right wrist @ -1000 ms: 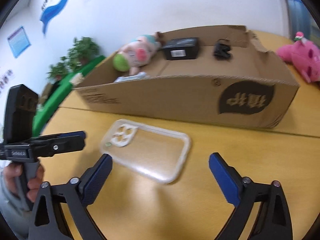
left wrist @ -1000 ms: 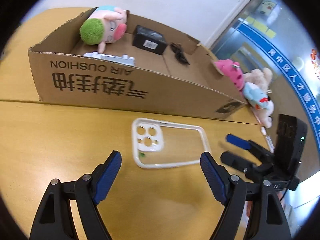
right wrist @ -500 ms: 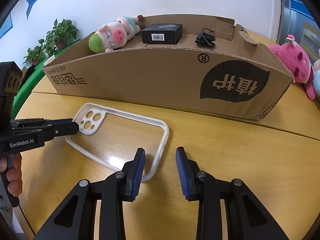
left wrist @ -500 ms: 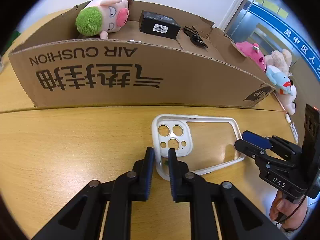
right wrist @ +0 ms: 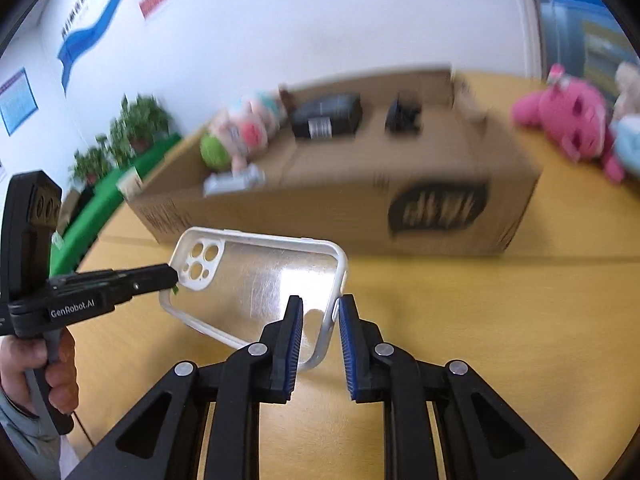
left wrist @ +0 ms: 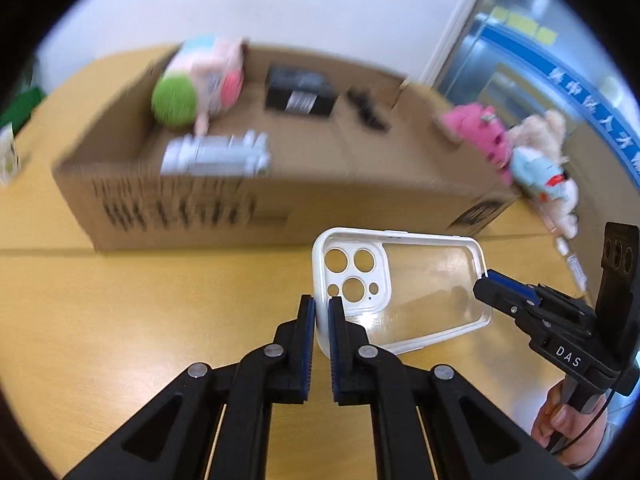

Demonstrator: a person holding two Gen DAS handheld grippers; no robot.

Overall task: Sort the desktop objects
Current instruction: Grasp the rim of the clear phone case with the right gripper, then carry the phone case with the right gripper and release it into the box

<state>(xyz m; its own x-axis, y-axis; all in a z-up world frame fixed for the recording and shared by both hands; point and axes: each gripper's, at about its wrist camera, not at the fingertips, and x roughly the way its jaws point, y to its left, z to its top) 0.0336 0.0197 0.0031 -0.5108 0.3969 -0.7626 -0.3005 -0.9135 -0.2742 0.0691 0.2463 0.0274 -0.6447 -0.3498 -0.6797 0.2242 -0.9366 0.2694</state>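
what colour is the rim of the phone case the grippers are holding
White, around a clear back; the phone case shows best in the left wrist view.

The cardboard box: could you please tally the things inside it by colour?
Black: 2 (boxed item, small clip-like thing)
White: 1 (long flat pack)
Pink and green: 1 (plush pig)
Total: 4

phone case (left wrist: 404, 288) white-rimmed, clear | cardboard box (left wrist: 360, 200) brown, black print | table (left wrist: 120, 320) yellow
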